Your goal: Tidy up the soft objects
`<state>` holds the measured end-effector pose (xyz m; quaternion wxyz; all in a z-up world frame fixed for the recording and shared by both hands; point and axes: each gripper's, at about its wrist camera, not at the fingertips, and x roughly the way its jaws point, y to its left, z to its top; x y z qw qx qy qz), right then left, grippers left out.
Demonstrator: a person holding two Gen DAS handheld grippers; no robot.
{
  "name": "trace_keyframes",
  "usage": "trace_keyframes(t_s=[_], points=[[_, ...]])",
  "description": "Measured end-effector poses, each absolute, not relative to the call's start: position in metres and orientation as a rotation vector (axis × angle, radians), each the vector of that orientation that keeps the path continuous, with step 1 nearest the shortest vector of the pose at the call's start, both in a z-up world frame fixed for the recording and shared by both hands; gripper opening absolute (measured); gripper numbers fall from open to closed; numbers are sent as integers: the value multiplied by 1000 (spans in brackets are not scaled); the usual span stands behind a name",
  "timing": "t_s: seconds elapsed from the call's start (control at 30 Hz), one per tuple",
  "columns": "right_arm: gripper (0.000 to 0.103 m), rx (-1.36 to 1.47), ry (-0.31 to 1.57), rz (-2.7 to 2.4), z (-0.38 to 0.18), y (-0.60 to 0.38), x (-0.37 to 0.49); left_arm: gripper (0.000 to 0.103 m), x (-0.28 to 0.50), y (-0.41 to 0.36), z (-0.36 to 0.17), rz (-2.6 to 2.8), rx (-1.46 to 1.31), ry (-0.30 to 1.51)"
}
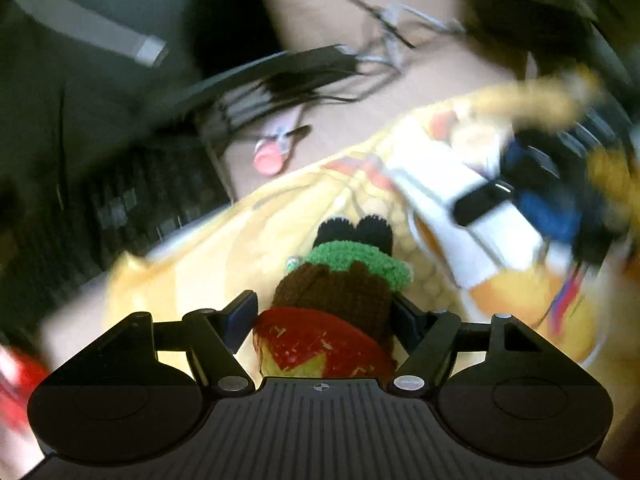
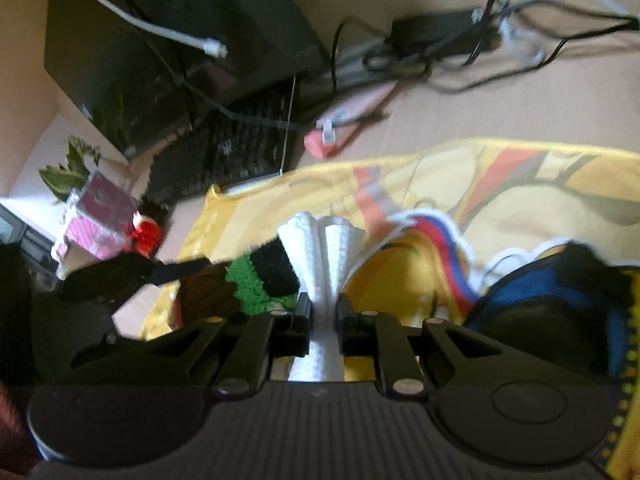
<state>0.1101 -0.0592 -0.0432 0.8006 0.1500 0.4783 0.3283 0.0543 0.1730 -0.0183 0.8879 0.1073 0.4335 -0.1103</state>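
In the left wrist view my left gripper (image 1: 324,314) is shut on a crocheted toy (image 1: 340,280) with a brown body, a green collar, black tips and a red-and-yellow part near the camera. It hangs over a yellow printed blanket (image 1: 224,248). In the right wrist view my right gripper (image 2: 323,320) is shut on a white knitted cloth (image 2: 320,240) that fans out above the fingers. The same crocheted toy (image 2: 248,280) shows just left of it, held by the left gripper's finger (image 2: 180,268). The blurred white cloth (image 1: 440,188) lies to the right in the left view.
A black keyboard (image 2: 224,152) and a black box (image 2: 160,40) stand behind the yellow blanket (image 2: 500,200). Tangled cables (image 2: 460,40) and a pink item (image 2: 332,136) lie on the tan table. A pink box (image 2: 100,216) with a red toy (image 2: 146,234) sits left. A blue-and-black soft item (image 2: 552,304) lies right.
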Motion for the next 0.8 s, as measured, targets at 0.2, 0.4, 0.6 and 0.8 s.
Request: trace_keyframes(t_s=[0.2,0.4,0.6,0.8], points=[[15,387,950,649,-22,-105,95,72,70,215,-7,-312,-340,928],[15,410,923,633,-15,-117,89,72,73,197,-19,-428,-576,996],[13,370,963,870,-14,-72,70,80,68,195,-40,-324,-591,1054],[14,282,1046,880,-37,-43,80,88,61,219,-29,-247,-648,991]])
